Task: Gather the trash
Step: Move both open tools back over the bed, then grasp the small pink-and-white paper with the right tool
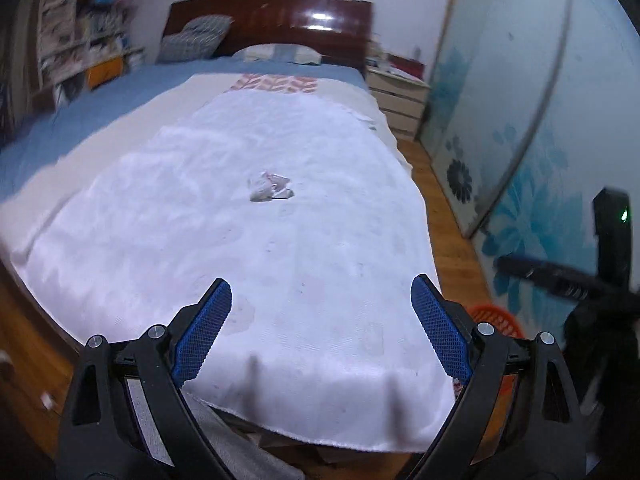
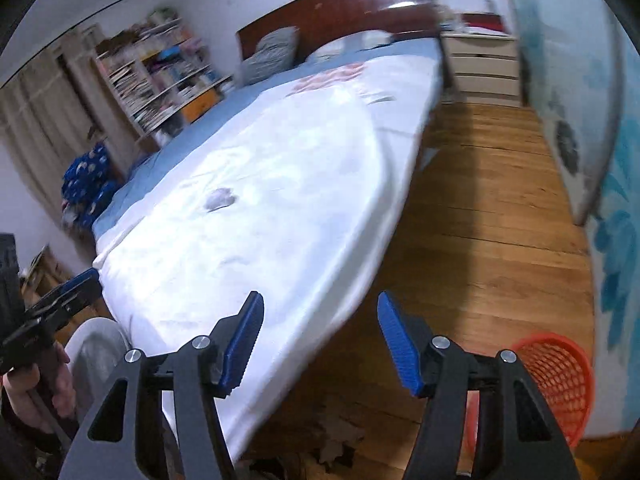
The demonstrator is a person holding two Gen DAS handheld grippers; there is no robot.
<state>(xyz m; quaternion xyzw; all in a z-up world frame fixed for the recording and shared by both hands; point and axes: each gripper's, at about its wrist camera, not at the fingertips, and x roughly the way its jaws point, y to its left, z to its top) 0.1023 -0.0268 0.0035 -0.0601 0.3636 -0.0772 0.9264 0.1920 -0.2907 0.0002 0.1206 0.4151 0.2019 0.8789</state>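
Note:
A crumpled whitish wrapper [image 1: 269, 187] lies on the white cloth in the middle of the bed [image 1: 360, 264]; it also shows in the right wrist view [image 2: 219, 199]. My left gripper [image 1: 321, 292] is open and empty above the foot of the bed, well short of the wrapper. My right gripper [image 2: 320, 304] is open and empty, over the bed's right corner and the floor. A red mesh basket [image 2: 560, 380] stands on the wooden floor by my right gripper; its rim shows in the left wrist view [image 1: 496, 320]. The left gripper also shows at the left edge of the right wrist view [image 2: 76, 288].
A sliding wardrobe door with blue flowers [image 1: 540, 128] runs along the right. A white drawer unit [image 2: 484, 64] stands by the dark headboard [image 1: 280, 16]. Bookshelves [image 2: 160, 72] line the far left. Wooden floor [image 2: 492, 208] lies between bed and wardrobe.

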